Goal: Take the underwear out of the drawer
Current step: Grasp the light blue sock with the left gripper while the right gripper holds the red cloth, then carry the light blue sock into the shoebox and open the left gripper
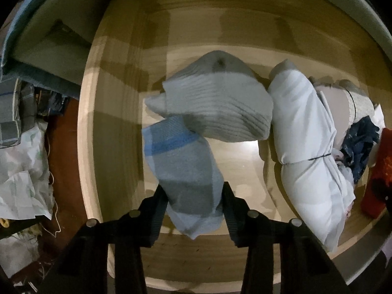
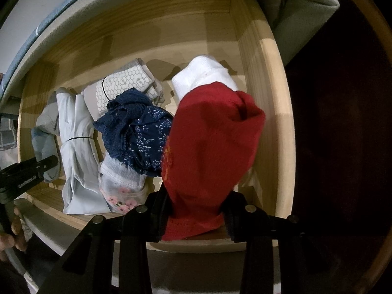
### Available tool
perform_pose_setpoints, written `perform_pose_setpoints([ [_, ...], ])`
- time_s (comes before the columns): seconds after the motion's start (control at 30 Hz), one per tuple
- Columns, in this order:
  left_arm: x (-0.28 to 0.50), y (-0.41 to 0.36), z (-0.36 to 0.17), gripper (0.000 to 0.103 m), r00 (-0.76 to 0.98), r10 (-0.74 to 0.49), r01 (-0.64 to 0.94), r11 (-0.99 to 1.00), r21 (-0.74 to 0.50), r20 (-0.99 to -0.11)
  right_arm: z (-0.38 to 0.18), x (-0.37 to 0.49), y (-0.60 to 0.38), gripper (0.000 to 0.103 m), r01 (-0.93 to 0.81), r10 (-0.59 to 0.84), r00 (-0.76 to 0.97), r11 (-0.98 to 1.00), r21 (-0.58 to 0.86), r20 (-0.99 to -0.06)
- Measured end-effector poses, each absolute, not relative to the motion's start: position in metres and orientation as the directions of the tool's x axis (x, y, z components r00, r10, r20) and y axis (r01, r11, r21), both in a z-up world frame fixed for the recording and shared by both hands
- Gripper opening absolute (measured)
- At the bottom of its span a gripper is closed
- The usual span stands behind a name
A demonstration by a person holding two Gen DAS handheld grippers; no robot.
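So far we have both claws gripping: left gripper (image 1: pixel 194 196) clamps the grey-blue garment (image 1: pixel 186 171), right gripper (image 2: pixel 196 210) the red garment (image 2: pixel 210 152). Neither is clear of the drawer (image 2: pixel 267 127) yet; beyond the fingers, the white roll (image 1: pixel 306 134) and navy lace piece (image 2: pixel 137 134) remain.

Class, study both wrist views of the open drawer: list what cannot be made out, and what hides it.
- Left wrist view: lower end of the grey-blue garment, behind the left gripper.
- Right wrist view: the white garment, mostly behind the red garment held by the right gripper.
- Right wrist view: floral garment under the navy lace underwear.
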State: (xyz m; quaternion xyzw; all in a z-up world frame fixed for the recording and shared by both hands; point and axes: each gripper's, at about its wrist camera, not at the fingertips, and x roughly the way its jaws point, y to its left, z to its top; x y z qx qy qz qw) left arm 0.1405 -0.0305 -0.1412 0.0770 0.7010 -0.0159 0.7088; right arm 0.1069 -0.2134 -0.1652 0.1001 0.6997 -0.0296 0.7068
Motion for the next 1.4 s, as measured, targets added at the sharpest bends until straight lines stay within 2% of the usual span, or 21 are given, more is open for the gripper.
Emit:
perform_pose_setpoints([
  [0.43,0.128,-0.022,-0.124,0.040,0.040,0.053,0.118,0.991,0.058,-0.998,-0.165,0.107,-0.207,0.035,0.170,0.063,0.018,0.983,0.065,-0.998],
  [0.83,0.111,-0.022,-0.088,0.040,0.104,0.024,0.140,0.989,0.038,-0.994,-0.164,0.105,-0.208,0.035,0.170,0.052,0.026,0.984,0.056,-0.998],
  [1.4,0.102,-0.009,0.020,0.040,0.277,-0.037,0.168,0.986,0.011,-0.960,-0.155,0.100,-0.200,0.033,0.162,-0.041,0.037,0.986,-0.034,-0.999],
])
